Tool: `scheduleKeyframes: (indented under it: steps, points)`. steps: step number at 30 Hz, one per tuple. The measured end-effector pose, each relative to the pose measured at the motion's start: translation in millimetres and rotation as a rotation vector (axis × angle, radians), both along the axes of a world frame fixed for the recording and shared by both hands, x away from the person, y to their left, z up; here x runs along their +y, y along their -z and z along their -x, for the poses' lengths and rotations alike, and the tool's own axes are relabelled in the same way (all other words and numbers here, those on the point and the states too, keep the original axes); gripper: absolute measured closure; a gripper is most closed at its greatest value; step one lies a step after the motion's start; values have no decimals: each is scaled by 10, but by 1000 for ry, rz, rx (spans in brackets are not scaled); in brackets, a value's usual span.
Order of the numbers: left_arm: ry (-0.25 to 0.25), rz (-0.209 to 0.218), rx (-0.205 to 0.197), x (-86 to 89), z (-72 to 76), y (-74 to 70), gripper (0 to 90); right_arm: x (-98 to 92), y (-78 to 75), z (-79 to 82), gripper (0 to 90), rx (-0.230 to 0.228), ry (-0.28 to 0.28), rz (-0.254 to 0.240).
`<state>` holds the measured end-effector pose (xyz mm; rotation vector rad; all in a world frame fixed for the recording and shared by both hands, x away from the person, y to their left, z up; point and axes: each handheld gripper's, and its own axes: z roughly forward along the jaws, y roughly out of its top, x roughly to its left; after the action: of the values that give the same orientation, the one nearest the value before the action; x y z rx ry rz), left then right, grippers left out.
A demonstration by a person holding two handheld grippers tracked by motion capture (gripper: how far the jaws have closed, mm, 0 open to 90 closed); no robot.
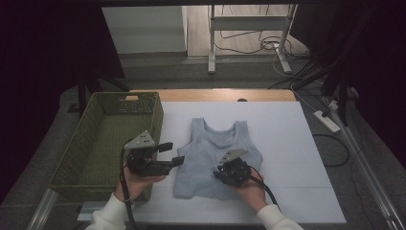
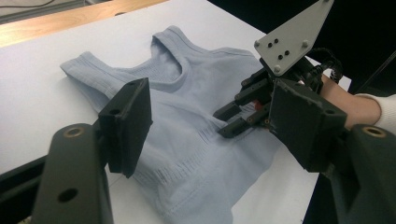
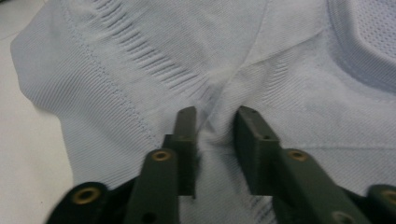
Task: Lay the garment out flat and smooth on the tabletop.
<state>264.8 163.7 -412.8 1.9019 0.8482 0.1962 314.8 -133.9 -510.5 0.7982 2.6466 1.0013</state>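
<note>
While the green woven basket [image 1: 103, 139] at the table's left stands empty, I judge the job barely started. My left gripper [image 1: 168, 154] hovers between basket and garment, jaws apart, nothing in them. The pale blue ribbed sleeveless top [image 1: 210, 158] lies flat mid-sheet on the white table cover [image 1: 287, 143], straps away from me. My right gripper [image 3: 212, 135] sits on its middle, jaws drawn in around a pinched ridge of fabric; I read it as gripped. Left to do, as I judge: lift, carry left, drop in basket.
</note>
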Motion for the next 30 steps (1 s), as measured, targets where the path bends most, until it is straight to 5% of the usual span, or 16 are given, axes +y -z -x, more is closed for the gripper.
scheduleKeyframes:
  steps: [3,15,22,30]
  points:
    - [1,-1,0,-6,1,3,305,-30,-41,-1,845,-14,-1,-31]
    - [0,3,-7,-8,11,-28,305,-117,-287,-107,874,-176,36,-65]
    - [-2,9,-6,9,9,-30,305,-149,-275,-261,878,-232,73,-30]
    - [1,5,-7,-7,12,-31,305,-230,-53,-371,876,-171,104,21]
